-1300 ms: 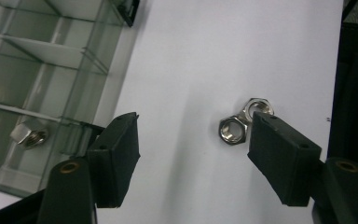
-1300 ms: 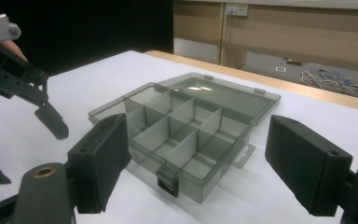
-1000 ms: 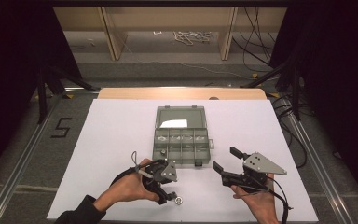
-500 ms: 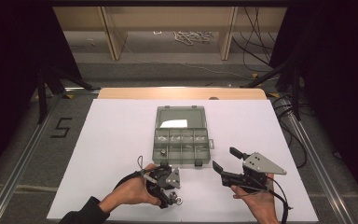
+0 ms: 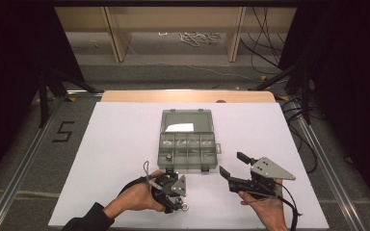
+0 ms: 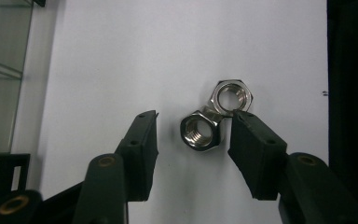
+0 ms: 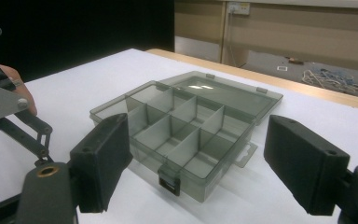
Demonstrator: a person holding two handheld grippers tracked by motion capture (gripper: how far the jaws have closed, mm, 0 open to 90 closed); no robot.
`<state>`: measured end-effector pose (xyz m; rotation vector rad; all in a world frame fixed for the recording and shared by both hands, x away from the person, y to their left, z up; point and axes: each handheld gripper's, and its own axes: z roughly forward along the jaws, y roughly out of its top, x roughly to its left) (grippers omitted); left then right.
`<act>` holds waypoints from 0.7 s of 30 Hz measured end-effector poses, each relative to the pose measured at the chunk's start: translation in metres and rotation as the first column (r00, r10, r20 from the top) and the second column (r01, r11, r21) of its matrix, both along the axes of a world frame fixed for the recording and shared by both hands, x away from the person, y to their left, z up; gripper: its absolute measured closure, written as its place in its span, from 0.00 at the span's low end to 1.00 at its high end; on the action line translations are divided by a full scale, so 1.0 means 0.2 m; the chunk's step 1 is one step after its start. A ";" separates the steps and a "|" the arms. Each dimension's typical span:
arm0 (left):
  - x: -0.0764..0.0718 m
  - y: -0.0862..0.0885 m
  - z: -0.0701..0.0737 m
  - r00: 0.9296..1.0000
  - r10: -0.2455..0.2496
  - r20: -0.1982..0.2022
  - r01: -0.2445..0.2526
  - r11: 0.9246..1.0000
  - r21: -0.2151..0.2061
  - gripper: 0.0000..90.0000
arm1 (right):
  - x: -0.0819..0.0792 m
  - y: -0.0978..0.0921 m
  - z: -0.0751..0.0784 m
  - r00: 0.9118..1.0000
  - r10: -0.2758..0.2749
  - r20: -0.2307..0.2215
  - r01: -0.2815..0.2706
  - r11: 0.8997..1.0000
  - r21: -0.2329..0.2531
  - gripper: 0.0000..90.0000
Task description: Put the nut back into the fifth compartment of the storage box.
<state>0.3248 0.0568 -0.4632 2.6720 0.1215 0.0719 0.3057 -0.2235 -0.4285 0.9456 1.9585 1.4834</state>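
Straddling the nearer of two shiny steel hex nuts (image 6: 200, 132), the left gripper (image 6: 193, 135) stands with its jaws apart, one pad (image 6: 254, 154) just beside that nut and nearly touching the second hex nut (image 6: 233, 96), which leans against the first. Closing squarely on the nearer nut's flats, clear of its neighbour, looks the cleanest way. The right gripper (image 5: 234, 166) waits wide open beside the smoky clear plastic compartment box (image 5: 188, 144) on the white table (image 5: 115, 144).
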 end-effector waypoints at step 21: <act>0.01 -0.02 -0.01 0.999 -0.031 0.010 0.030 0.999 0.036 0.69 | 0.00 0.00 0.00 1.000 0.004 0.004 -0.004 1.000 0.003 0.26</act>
